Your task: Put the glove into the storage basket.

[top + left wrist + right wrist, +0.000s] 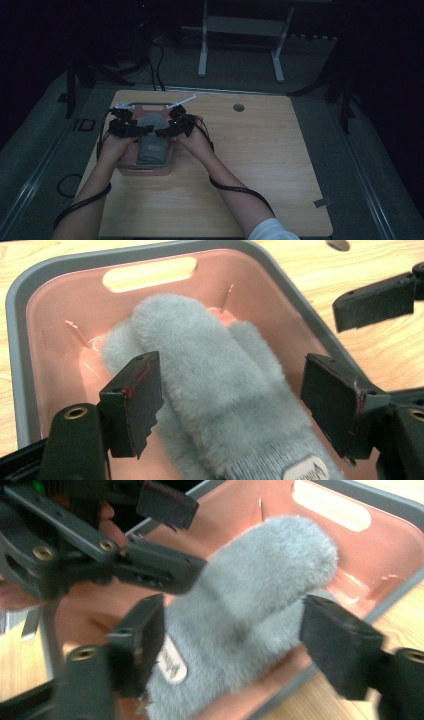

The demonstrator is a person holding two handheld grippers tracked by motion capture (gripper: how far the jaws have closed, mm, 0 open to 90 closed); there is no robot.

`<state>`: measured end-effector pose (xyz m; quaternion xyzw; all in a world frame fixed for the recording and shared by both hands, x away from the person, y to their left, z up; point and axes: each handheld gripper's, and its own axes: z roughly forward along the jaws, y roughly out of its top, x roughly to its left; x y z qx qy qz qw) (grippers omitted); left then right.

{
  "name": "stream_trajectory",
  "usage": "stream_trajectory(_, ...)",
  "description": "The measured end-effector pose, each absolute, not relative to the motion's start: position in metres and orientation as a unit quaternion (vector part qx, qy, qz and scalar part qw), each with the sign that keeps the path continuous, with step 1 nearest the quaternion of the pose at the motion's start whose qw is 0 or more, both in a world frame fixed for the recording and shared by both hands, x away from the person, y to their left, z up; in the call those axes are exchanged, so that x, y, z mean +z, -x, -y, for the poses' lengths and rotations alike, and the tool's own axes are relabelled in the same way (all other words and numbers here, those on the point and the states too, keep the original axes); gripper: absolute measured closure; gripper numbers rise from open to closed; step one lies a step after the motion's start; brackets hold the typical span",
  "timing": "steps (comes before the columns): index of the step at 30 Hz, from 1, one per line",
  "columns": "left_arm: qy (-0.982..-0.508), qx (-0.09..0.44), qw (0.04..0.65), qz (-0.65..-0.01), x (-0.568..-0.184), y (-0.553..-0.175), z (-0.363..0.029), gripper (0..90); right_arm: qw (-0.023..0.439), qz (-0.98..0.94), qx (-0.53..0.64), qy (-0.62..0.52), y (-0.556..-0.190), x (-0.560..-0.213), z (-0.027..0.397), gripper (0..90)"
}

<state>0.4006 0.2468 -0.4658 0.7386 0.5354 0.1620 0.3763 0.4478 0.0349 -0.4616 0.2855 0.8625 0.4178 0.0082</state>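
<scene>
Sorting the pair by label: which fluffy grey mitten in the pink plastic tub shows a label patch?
The upper fluffy grey mitten, lying on top: a pale oval patch sits on its knitted cuff. The lower mitten only peeks out beside it, patch unseen.

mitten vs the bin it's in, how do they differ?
The mitten is grey and fluffy with a knit cuff; the bin is smooth, pink inside, with a grey rim. The mitten is soft and lies flat; the bin is rigid, with upright walls and a handle slot. The mitten is smaller and fits inside. Both carry grey.
</scene>
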Motion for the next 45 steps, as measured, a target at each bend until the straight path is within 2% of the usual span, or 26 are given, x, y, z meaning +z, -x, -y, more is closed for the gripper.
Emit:
stream_trajectory(4,-0.734,0.165,0.390,-0.531,-0.464,-0.392,-0.245,24.1,0.001,-0.867,0.417,-0.272,-0.444,-0.459,-0.025,19.1)
stream_trajectory(6,-0.733,0.171,0.393,-0.528,-0.464,-0.388,-0.244,23.4,0.011,-0.874,0.407,-0.264,-0.441,-0.459,-0.014,14.9)
stream_trajectory(15,-0.748,0.196,0.401,-0.491,-0.464,-0.373,-0.227,17.4,0.024,-0.873,0.412,-0.261,-0.434,-0.458,0.023,15.2)
stream_trajectory(21,-0.755,0.189,0.417,-0.470,-0.461,-0.367,-0.208,14.8,0.047,-0.874,0.409,-0.259,-0.429,-0.457,0.053,15.3)
stream_trajectory(34,-0.778,0.169,0.447,-0.407,-0.458,-0.358,-0.156,14.8,0.056,-0.870,0.405,-0.276,-0.421,-0.466,0.101,15.3)
stream_trajectory(45,-0.808,0.160,0.447,-0.350,-0.470,-0.340,-0.117,14.9,0.064,-0.870,0.391,-0.294,-0.409,-0.486,0.147,15.4)
